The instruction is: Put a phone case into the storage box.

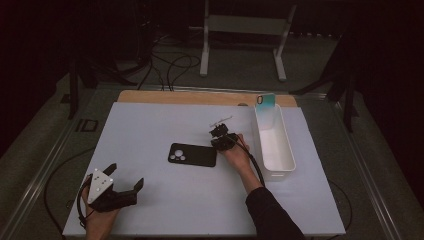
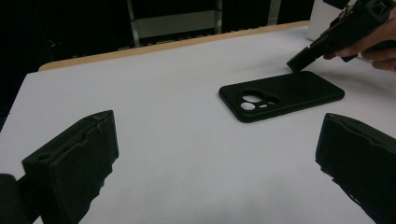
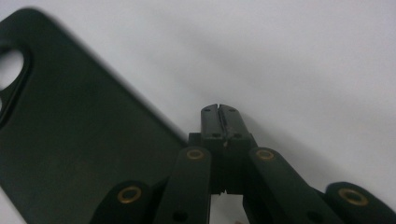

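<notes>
Black phone case (image 1: 192, 154) lies flat, back up w/ camera holes toward the table's left, about mid white mat (image 1: 150, 125). Right gripper (image 1: 218, 134) is clenched, jaws pressed together w/ nothing between; tip sits just beside the case's right short edge, at the far corner. In the right gripper view the closed tip (image 3: 219, 114) is over bare mat just off the case edge (image 3: 93, 154); touching or not, can't tell. Left gripper (image 1: 126, 177) rests near the mat's front-left corner, jaws spread wide, empty, pointing toward the case but well apart from it; in the left gripper view (image 2: 210, 154) only bare mat lies between jaws and case (image 2: 280, 95).

White bin (image 1: 274, 145) stands along the mat's right side, just beyond the right hand (image 1: 239, 155); a teal phone case (image 1: 265, 101) leans upright at its far end. Open room: whole left half and front strip of mat. Wooden table edge (image 1: 150, 96) shows past the mat's far edge
</notes>
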